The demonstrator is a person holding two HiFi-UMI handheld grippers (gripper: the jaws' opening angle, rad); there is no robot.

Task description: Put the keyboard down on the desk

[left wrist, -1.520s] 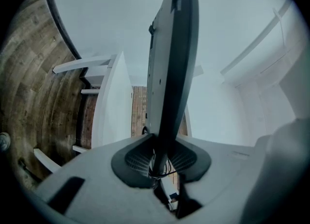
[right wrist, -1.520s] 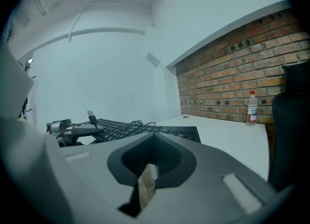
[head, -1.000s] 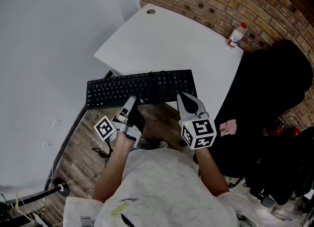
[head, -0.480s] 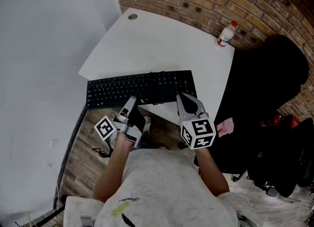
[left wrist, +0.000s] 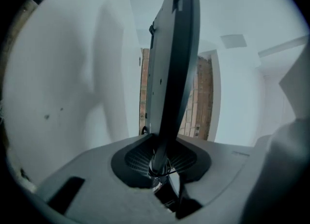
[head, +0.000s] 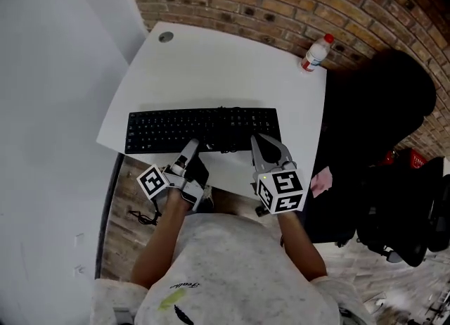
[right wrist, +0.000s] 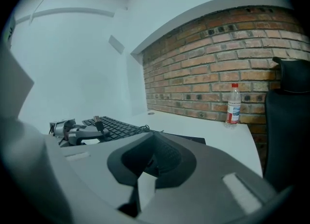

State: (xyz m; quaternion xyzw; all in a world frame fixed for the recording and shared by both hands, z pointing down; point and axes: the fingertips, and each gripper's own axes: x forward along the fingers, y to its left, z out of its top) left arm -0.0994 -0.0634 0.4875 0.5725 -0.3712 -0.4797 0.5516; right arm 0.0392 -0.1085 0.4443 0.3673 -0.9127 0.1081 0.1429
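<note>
The black keyboard (head: 204,128) hangs level over the front of the white desk (head: 211,70); whether it touches the top I cannot tell. My left gripper (head: 191,149) is shut on its near edge, left of the middle. In the left gripper view the keyboard (left wrist: 172,63) runs edge-on out from between the jaws of the left gripper (left wrist: 162,157). My right gripper (head: 266,144) points at the keyboard's near right corner. In its own view the right gripper (right wrist: 155,157) shows closed jaws with nothing between them, and the keyboard (right wrist: 114,127) lies ahead to the left.
A plastic bottle (head: 316,52) stands at the desk's far right corner by the brick wall (head: 246,0). A black office chair (head: 380,126) stands close on the right. A cable hole (head: 166,36) sits at the far left of the desk. White wall runs along the left.
Both grippers and the keyboard have moved forward over the desk. The keyboard's left end, earlier past the desk's edge above the floor, now lies over the white top.
</note>
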